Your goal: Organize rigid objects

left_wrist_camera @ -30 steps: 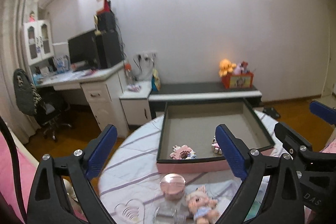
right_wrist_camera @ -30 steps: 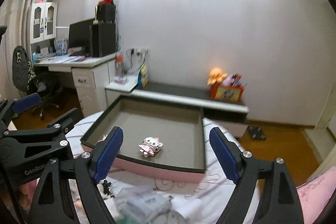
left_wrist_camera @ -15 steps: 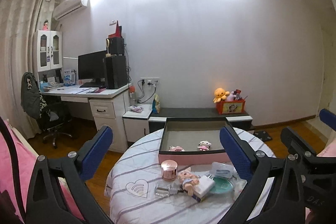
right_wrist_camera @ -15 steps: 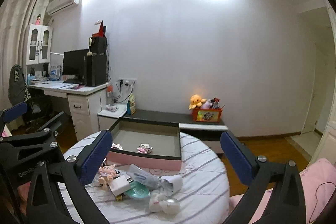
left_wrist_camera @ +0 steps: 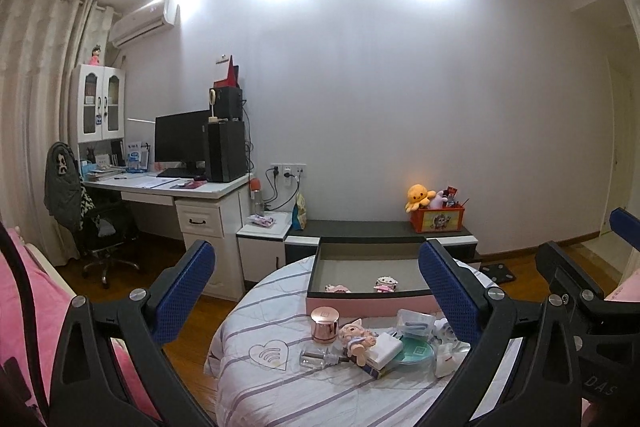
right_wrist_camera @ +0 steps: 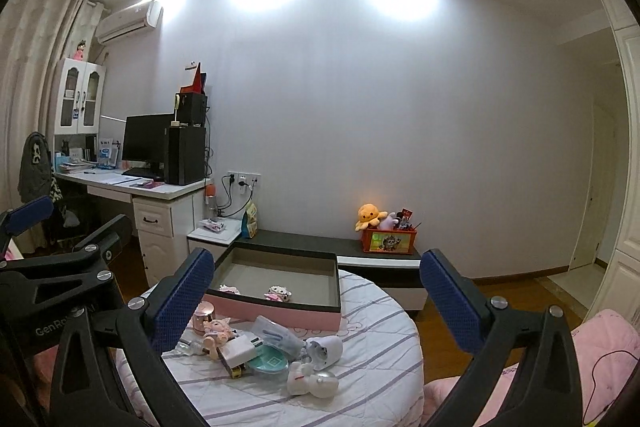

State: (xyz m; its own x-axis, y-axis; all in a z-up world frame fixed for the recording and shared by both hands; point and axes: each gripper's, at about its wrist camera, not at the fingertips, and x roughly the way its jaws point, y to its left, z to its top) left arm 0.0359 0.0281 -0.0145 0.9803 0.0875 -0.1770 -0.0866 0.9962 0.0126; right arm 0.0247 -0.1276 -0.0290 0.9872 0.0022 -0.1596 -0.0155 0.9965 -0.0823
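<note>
We are holding the left gripper (left_wrist_camera: 316,293) and right gripper (right_wrist_camera: 316,297) wide apart, carrying nothing. Two small figurines (left_wrist_camera: 386,283) are lying inside the tray (left_wrist_camera: 360,301); most of the clutter (right_wrist_camera: 264,347) is waiting on the bench (right_wrist_camera: 380,367) just before the tray.

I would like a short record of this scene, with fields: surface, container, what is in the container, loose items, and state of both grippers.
surface: round table with a striped white cloth
container: pink tray with dark rim, at the table's far side
in container: two small figures, apart from each other
loose items: rose-gold cap, pig doll, white charger, teal dish, clear case, all in front of the tray
left gripper: jaws open, holds nothing
right gripper: jaws open, holds nothing
</note>
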